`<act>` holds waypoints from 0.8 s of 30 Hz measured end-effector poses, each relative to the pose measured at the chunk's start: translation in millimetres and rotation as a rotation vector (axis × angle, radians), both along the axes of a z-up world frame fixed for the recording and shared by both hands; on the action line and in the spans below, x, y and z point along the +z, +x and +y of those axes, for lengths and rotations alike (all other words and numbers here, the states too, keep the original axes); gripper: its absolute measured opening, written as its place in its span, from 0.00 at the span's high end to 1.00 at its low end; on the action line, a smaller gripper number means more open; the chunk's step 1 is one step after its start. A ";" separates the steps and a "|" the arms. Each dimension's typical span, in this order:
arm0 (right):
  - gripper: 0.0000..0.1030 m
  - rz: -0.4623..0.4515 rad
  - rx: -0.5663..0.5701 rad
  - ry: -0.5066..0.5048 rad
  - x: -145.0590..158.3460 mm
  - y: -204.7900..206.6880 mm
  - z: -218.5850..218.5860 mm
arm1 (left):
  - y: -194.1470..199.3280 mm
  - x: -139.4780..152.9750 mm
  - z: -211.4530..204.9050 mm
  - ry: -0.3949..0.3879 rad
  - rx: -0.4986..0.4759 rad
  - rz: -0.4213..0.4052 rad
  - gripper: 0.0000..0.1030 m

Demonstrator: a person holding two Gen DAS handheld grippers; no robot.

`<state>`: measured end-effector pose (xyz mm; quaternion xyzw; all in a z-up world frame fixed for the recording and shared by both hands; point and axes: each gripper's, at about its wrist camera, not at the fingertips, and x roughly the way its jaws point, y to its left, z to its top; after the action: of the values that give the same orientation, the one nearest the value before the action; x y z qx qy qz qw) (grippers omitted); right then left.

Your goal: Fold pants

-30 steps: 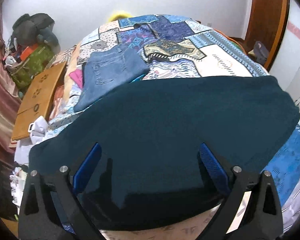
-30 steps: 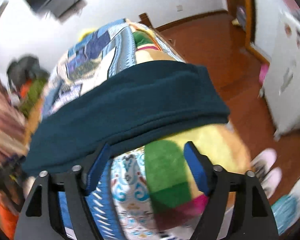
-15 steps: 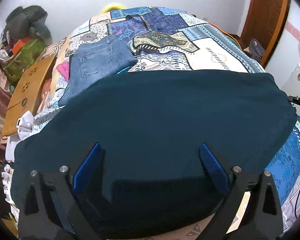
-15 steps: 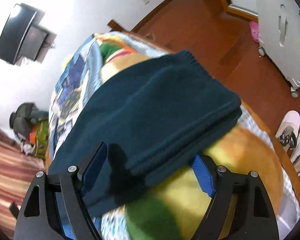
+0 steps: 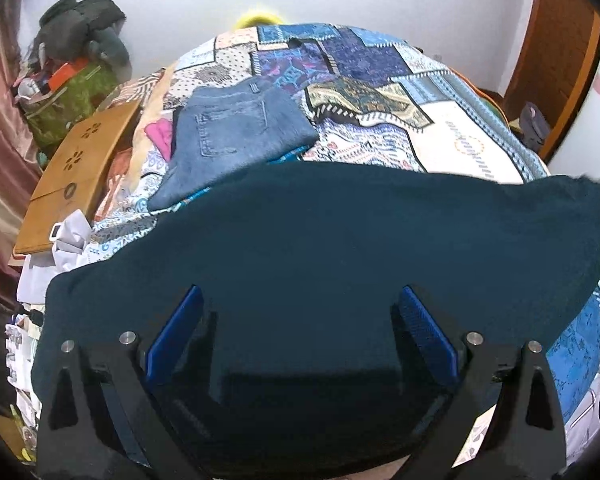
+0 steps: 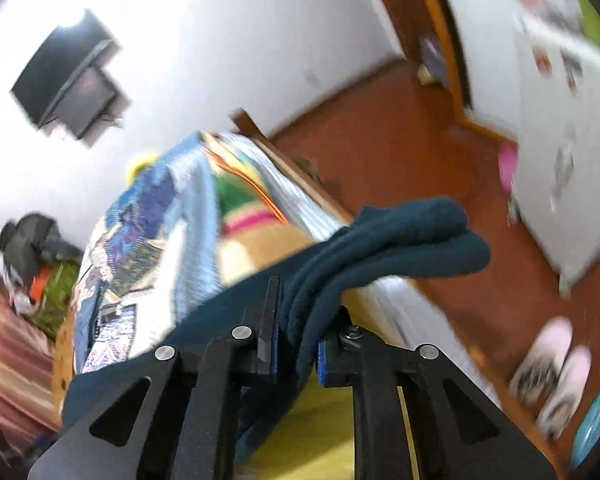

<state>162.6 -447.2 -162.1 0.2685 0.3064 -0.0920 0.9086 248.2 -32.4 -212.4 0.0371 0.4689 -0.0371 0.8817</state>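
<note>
Since the earlier frame, the right gripper [image 6: 295, 344] had just closed, pinching the dark teal pants' [image 5: 340, 264] soft, thick, folded end, lifted off the patchwork bedspread [image 5: 452, 140]; left gripper [image 5: 300, 344] gaped, pants beneath untouched.

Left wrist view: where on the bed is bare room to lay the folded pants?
Free: patchwork bedspread right of the folded jeans, beyond the dark teal pants. Crowded: left edge, with jeans, wooden board and clutter.

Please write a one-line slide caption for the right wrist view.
Right gripper shut on the end of the dark teal pants, above the patchwork bedspread.
</note>
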 end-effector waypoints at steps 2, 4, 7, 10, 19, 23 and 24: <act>0.90 -0.053 0.044 -0.056 24.1 3.4 14.9 | -0.9 4.9 2.6 -0.009 0.005 -0.014 0.04; 0.90 -0.106 0.100 -0.106 48.4 6.1 34.4 | -2.9 11.9 5.5 -0.015 0.009 -0.034 0.03; 0.90 -0.179 0.206 -0.148 82.1 13.5 69.5 | -5.4 20.5 11.7 -0.031 0.020 -0.064 0.03; 0.90 -0.224 0.307 -0.154 101.2 28.7 105.5 | -9.7 29.8 19.7 -0.050 0.032 -0.091 0.03; 0.90 -0.209 0.628 -0.170 82.1 77.5 236.7 | -25.3 45.5 53.3 -0.082 0.082 -0.130 0.03; 0.90 -0.131 0.764 -0.174 47.8 79.5 284.5 | -31.7 43.6 69.4 -0.095 0.109 -0.124 0.03; 0.90 -0.103 0.806 -0.180 35.8 77.5 298.3 | -33.5 42.8 71.9 -0.097 0.113 -0.122 0.03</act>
<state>240.1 -149.0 -126.2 0.0506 0.3320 0.2582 0.9058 214.6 39.5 -169.6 -0.0297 0.4133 -0.0076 0.9101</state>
